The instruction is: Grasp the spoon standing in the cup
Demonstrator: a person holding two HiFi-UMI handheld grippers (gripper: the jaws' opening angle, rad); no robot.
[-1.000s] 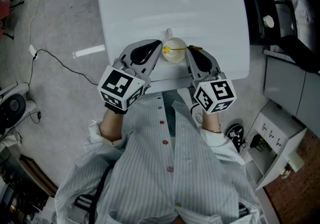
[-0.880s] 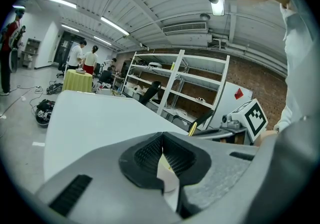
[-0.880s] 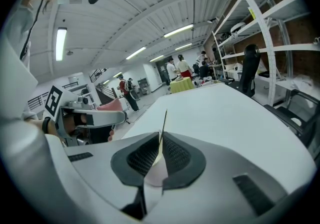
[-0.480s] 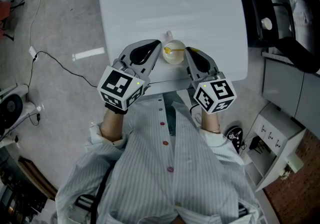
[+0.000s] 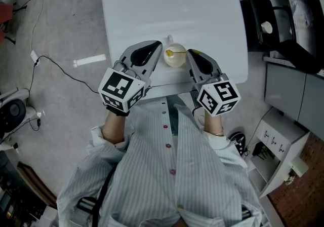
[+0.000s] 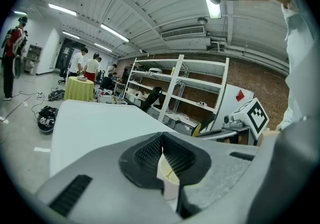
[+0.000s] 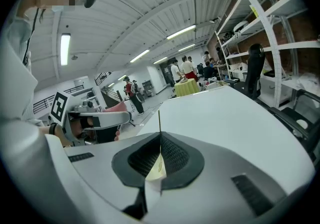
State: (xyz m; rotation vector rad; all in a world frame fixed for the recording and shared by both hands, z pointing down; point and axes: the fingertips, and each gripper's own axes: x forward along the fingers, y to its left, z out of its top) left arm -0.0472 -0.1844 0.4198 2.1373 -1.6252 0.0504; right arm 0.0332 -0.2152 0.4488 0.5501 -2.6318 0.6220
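Observation:
A small pale cup [image 5: 178,59] stands near the front edge of the white table [image 5: 172,3], with a thin yellow spoon [image 5: 170,52] in it. My left gripper [image 5: 160,47] comes in from the cup's left. In the left gripper view it [image 6: 161,140] is shut on the cup's wall [image 6: 169,182], and the spoon [image 6: 171,172] shows inside the rim. My right gripper [image 5: 189,51] reaches in from the right. In the right gripper view it [image 7: 160,140] is shut on the spoon, whose handle [image 7: 159,119] sticks up above the pads.
The table's front edge [image 5: 172,85] lies just behind both grippers, against the person's striped shirt. A cable [image 5: 61,66] runs over the floor at the left. A dark chair and shelving [image 5: 276,28] stand to the right, and a white cabinet [image 5: 276,142] sits at the lower right.
The spoon handle's end, which showed beyond the right gripper's tip, is now covered by that tip. The left gripper and the cup have stayed in place.

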